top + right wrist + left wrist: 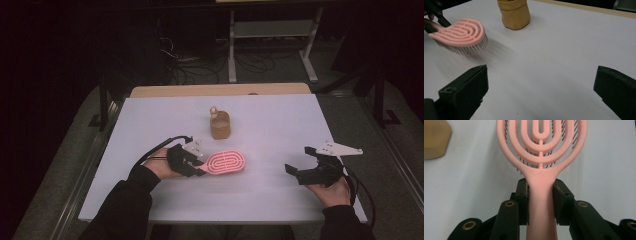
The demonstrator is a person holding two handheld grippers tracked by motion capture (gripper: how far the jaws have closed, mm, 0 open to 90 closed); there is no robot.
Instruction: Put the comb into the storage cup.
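Note:
A pink hairbrush (226,162) with an oval, slotted head is held over the white table, bristles down. My left gripper (200,166) is shut on its handle (541,202), one pad pressed against each side. In the right gripper view the pink hairbrush (461,33) hovers just above the table at the upper left. My right gripper (299,161) stands open near the table's right front, nothing between its jaws, well to the right of the brush.
A small tan pouch-like container (220,125) stands behind the brush near the table's middle; the tan container (514,13) is upright. The white table (280,125) ends at a wooden strip at the back. Dark floor, cables and a metal stand lie beyond.

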